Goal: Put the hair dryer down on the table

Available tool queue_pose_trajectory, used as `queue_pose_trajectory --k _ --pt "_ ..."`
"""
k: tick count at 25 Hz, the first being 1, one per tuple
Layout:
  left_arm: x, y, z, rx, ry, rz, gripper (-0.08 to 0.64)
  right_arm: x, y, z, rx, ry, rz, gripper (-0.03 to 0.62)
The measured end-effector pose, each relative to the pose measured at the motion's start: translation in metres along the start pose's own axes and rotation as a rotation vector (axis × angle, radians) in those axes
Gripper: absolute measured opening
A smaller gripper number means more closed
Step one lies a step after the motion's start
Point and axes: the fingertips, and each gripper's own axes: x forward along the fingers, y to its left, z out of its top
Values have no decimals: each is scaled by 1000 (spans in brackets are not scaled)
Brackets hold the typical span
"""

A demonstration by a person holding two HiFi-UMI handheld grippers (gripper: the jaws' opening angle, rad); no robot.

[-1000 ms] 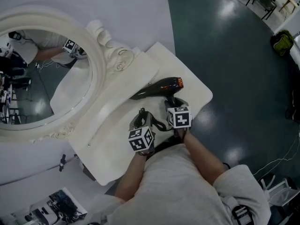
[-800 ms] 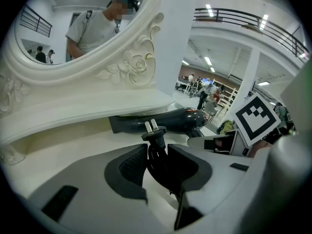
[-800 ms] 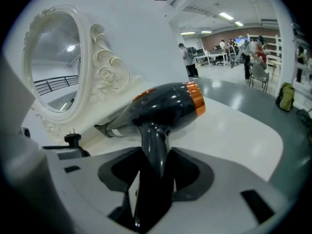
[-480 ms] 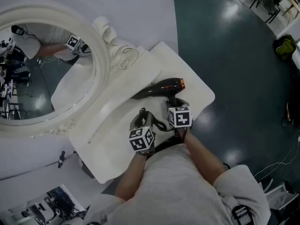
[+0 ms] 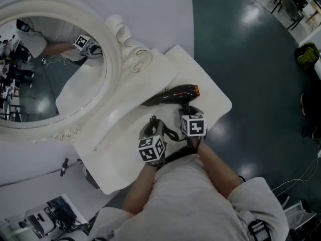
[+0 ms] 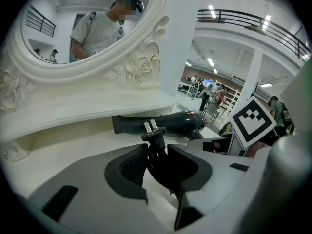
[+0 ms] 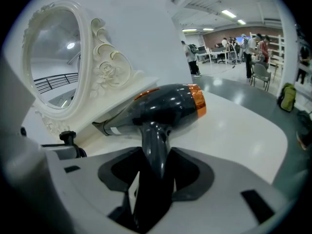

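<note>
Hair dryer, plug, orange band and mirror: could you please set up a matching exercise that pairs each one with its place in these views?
Things
1. hair dryer
2. plug
3. mirror
4. orange band

Places
A. prongs up, between the left gripper's jaws
B. around the hair dryer's wide end
C. handle clamped in the right gripper
D. behind the hair dryer, in a carved white frame

Pairs: 1-C, 2-A, 3-D, 4-B

Dark, orange-ended hair dryer held level over white table.
</note>
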Motion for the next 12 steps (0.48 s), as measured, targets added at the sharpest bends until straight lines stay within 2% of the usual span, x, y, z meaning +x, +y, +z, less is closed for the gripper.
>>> queue_pose_trajectory --k 12 --pt "0 0 1 5 2 7 130 4 1 -2 -19 9 8 198"
